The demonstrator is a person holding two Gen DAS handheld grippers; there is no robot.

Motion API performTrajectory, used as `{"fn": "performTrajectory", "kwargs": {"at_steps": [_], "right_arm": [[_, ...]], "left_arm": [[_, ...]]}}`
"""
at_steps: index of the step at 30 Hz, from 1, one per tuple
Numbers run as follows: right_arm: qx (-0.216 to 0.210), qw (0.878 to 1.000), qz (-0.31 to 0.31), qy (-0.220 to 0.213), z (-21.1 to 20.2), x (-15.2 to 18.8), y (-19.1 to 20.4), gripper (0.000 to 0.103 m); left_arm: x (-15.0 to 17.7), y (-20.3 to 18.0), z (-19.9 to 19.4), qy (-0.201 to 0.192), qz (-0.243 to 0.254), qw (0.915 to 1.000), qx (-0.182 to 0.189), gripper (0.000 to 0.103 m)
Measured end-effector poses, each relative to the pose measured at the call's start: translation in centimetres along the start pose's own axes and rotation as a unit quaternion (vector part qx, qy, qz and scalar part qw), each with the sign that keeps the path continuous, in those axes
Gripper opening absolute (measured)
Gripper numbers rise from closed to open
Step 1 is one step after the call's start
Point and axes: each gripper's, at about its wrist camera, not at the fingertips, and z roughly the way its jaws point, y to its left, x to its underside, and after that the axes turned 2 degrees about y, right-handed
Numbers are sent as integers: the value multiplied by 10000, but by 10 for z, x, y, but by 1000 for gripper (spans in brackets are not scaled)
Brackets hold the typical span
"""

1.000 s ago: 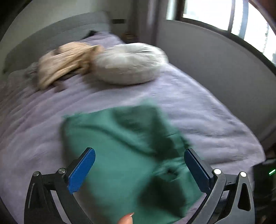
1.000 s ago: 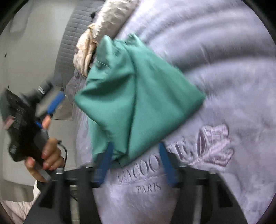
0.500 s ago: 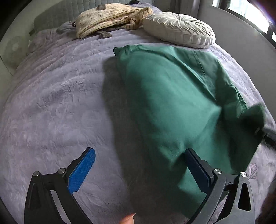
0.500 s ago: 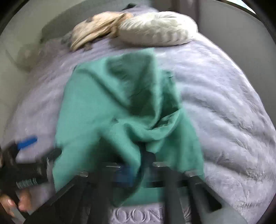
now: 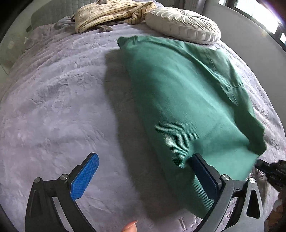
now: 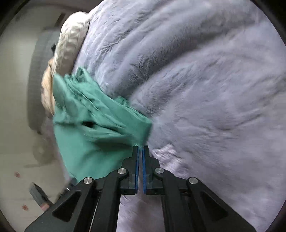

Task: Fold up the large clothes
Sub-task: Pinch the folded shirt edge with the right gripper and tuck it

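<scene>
right claw pinches green garment on bed

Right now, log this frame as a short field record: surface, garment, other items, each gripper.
surface: lavender bedspread on a bed
garment: green garment, stretched from near the pillow toward the camera, near end lifted
other items: round white pillow and beige knit at the far end of the bed
left gripper: jaws wide open, garment's edge against its right pad, nothing clamped
right gripper: jaws nearly together on the garment's corner
fold: not yet made
</scene>
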Motion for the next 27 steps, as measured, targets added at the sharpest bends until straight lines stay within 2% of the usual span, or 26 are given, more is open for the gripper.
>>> {"fn": "performTrajectory", "kwargs": {"at_steps": [3, 6, 7, 8, 9, 10, 13, 17, 18, 19, 20, 23, 25, 27], "right_arm": [[-34, 9973, -683, -266, -23, -8, 26, 10], [-96, 9866, -1570, -436, -38, -25, 64, 11], [-156, 9828, -1797, -401, -36, -34, 77, 15], [-209, 9796, -1975, -302, -29, -45, 91, 35], [-247, 9762, -2144, -197, -15, -60, 109, 60], [-304, 9733, -2266, -187, -11, -65, 116, 63], [-288, 9611, -2745, -124, 20, -84, 154, 63], [132, 9461, -3236, -70, 64, -102, 188, 62], [246, 9436, -3302, 37, 73, -106, 193, 40], [307, 9426, -3324, 133, 83, -110, 197, 11], [331, 9427, -3310, 240, 88, -112, 198, 7], [504, 9343, -3529, 94, 83, -113, 197, 7], [658, 9406, -3324, 193, 94, -123, 184, 7], [752, 9462, -3133, 306, 110, -133, 167, 7]], "left_arm": [[-12, 15, -9, -251, -173, 9995, -99, 103], [-31, 30, -5, -340, -449, 9982, -200, 103], [-39, 36, -2, -333, -614, 9973, -232, 103], [-47, 41, 1, -374, -782, 9960, -214, 103], [-52, 44, 3, -426, -876, 9950, -201, 103], [-61, 47, 7, -483, -988, 9937, -227, 103], [-73, 46, 16, -526, -1080, 9922, -342, 103], [-77, 43, 27, -480, -1171, 9914, -333, 103], [-77, 43, 28, -472, -1201, 9911, -325, 103], [-76, 42, 28, -470, -1235, 9908, -299, 103], [-76, 42, 28, -476, -1254, 9906, -280, 103], [-79, 36, 33, -495, -1195, 9915, -170, 103], [-83, 25, 43, -433, -1071, 9932, -145, 103], [-84, 14, 50, -532, -834, 9948, -245, 103]]}}
